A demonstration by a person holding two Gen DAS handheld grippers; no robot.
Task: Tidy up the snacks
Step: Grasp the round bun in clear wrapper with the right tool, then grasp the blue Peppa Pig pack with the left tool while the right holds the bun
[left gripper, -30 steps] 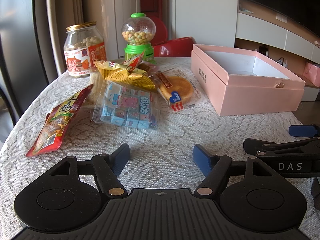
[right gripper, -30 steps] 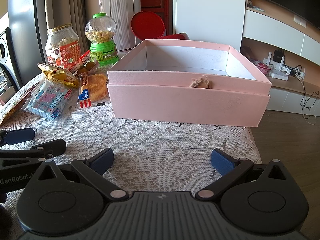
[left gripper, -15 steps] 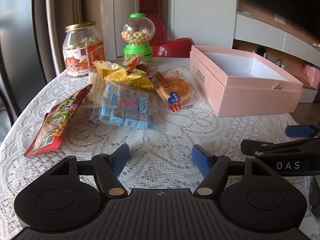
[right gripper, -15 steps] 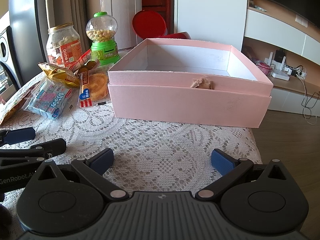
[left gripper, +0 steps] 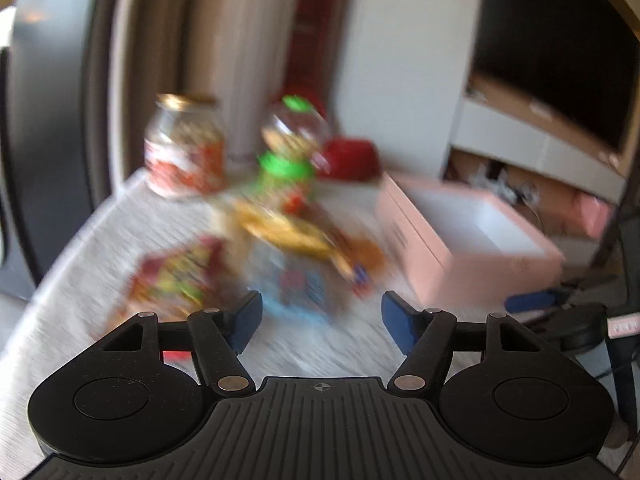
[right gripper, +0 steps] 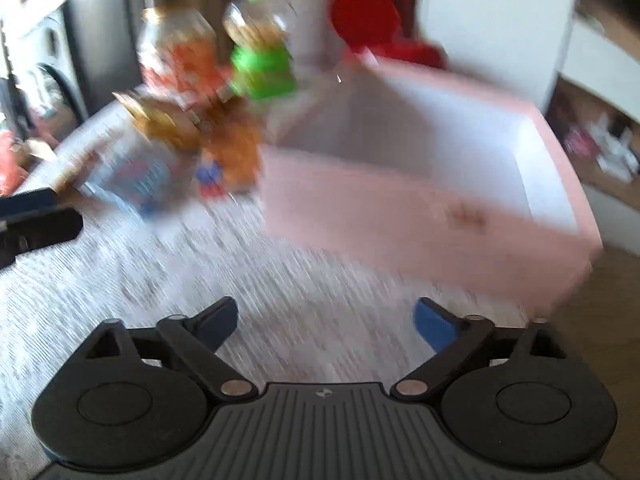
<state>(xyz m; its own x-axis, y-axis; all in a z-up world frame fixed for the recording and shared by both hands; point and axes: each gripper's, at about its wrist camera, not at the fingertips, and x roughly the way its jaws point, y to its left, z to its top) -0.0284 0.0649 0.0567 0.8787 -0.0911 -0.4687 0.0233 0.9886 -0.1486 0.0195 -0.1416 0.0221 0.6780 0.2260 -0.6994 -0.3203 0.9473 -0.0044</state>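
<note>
Nothing packed yet: pink box (right gripper: pixel 420 216) empty, snacks (left gripper: pixel 288 240) piled on the table (right gripper: pixel 280 288), both hand-held grippers, left (left gripper: pixel 322 316) and right (right gripper: pixel 325 320), closing slightly on nothing.

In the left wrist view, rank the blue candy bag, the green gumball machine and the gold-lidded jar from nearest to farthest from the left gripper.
From the left gripper:
1. Blue candy bag, just beyond the jaws, centre.
2. Green gumball machine, farther back, centre.
3. Gold-lidded jar, back left, about level with the gumball machine; blur makes those two too close to call.

One box (left gripper: pixel 460 248), two jars (left gripper: pixel 185 146)
</note>
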